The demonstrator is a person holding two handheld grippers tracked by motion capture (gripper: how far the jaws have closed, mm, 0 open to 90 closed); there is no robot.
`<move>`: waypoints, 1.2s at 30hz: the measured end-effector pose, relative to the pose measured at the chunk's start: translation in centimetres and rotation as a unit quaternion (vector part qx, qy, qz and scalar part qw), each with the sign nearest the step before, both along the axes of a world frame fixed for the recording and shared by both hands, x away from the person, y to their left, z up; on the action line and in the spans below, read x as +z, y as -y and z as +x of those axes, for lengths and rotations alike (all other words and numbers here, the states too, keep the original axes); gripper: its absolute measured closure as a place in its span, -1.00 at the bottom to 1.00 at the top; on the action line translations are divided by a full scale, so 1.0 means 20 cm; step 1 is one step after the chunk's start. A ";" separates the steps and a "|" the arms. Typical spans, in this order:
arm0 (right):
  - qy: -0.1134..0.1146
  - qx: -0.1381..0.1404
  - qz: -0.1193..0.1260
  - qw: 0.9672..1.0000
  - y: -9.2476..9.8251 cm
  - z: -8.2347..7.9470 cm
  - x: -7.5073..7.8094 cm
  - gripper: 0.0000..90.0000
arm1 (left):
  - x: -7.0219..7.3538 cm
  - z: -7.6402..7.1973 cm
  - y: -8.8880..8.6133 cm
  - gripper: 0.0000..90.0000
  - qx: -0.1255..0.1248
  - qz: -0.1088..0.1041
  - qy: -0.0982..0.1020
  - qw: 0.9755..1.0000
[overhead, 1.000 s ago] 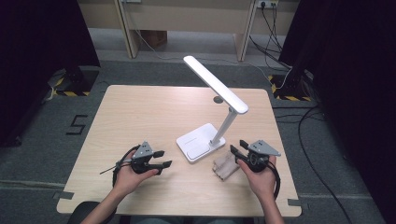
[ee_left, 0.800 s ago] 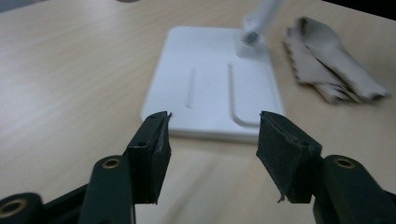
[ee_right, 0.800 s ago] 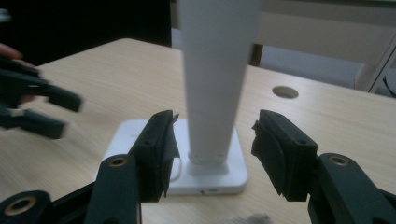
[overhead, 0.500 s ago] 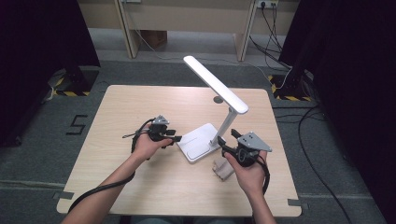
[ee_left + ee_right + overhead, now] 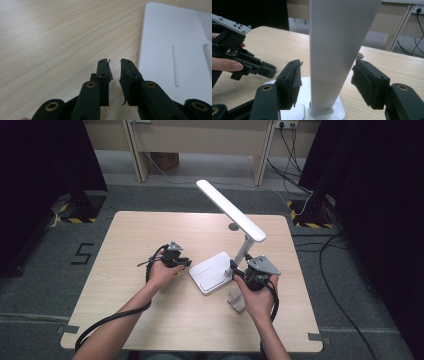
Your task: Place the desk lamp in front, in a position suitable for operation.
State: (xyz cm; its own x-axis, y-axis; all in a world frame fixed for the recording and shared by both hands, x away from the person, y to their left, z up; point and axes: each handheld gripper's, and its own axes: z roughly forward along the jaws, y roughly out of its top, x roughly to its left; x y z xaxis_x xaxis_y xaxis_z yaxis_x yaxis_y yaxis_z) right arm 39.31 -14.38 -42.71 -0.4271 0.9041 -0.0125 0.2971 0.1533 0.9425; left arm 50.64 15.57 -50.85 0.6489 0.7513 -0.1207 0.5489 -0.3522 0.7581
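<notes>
Centrally on the wooden table [image 5: 150, 320] stood the white desk lamp [image 5: 216, 279], its flat head slanting toward the upper left. The right gripper [image 5: 325, 82] gaped around its smooth upright stem, pads apart. The left gripper [image 5: 115, 75], closing on nothing, hovered beside the base. The stem's top was cut off.

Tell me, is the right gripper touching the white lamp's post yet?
Apart. In the right gripper view, the right gripper straddles the white lamp post, with gaps visible beside both pads.
</notes>
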 end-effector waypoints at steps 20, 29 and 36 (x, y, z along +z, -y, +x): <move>-0.005 0.025 0.009 1.000 0.02 0.07 -0.02 0.18 | 0.01 0.00 0.03 0.88 -0.047 0.025 -0.024 0.998; -0.004 0.084 0.014 0.996 0.01 0.15 -0.03 0.19 | 0.02 -0.07 -0.07 0.89 -0.060 0.041 -0.039 0.997; -0.002 0.124 0.021 0.992 -0.06 0.25 -0.04 0.19 | 0.02 -0.15 -0.16 0.90 -0.058 0.042 -0.045 0.996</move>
State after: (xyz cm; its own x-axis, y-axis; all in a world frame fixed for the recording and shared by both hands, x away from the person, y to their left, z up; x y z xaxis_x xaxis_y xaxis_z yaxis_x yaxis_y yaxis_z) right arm 44.31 -13.17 -43.50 -0.6365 0.7708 0.0256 0.2587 0.1821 0.9486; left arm 47.63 18.74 -50.53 0.7216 0.6813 -0.1228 0.5654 -0.4776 0.6725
